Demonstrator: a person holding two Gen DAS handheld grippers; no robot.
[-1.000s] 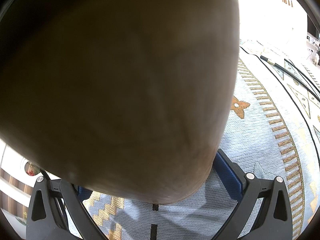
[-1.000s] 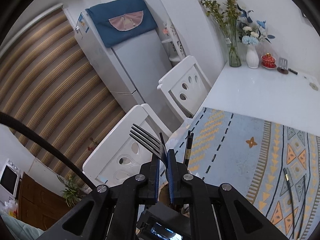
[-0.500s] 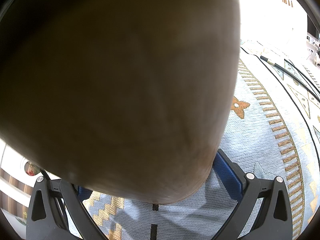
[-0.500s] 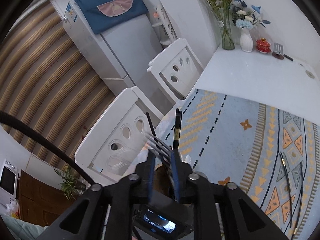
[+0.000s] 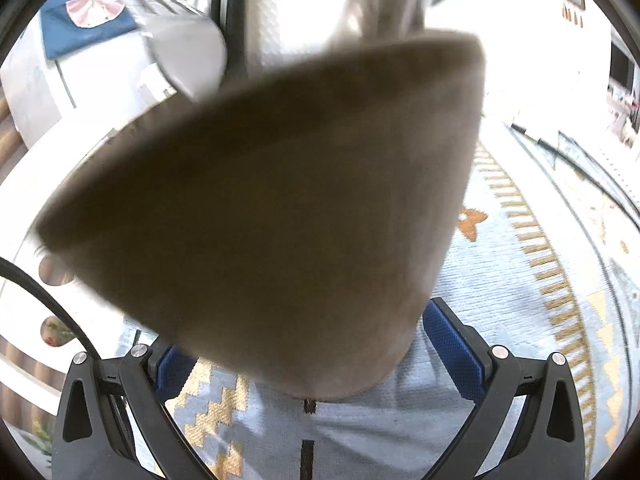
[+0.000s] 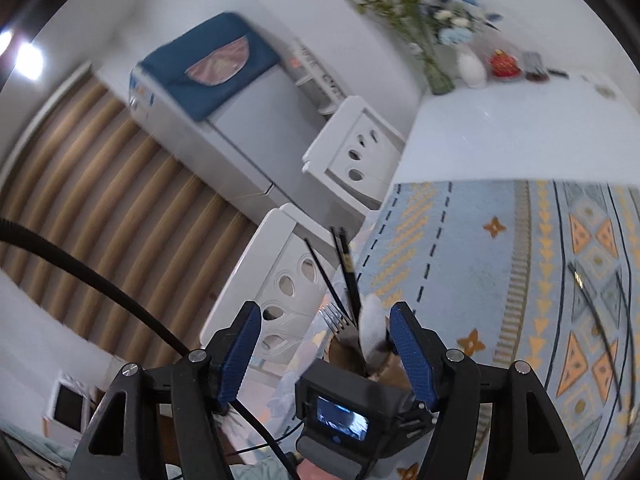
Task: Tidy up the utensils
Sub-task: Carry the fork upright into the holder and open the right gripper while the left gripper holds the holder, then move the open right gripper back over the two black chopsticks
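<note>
Right gripper point(image 6: 326, 346) is seen with its blue pads parted; the jaws have just been opening, and nothing is pressed between them now. A second ago the fork point(image 6: 340, 322) was pinched there; it is now released, standing tines-up just ahead in the brown holder point(image 6: 346, 356), beside dark chopsticks point(image 6: 346, 264) and a white spoon point(image 6: 372, 332). One utensil is judged sorted.

Left gripper point(image 5: 308, 352) is closed around the holder's base, and the holder, earlier filling that view, is now seen tilted.

Further right on the patterned cloth point(image 6: 460, 248), loose chopsticks point(image 6: 592, 304) are left to collect. White chairs point(image 6: 280, 276) stand beyond, left; nothing is seen blocking the reach.
</note>
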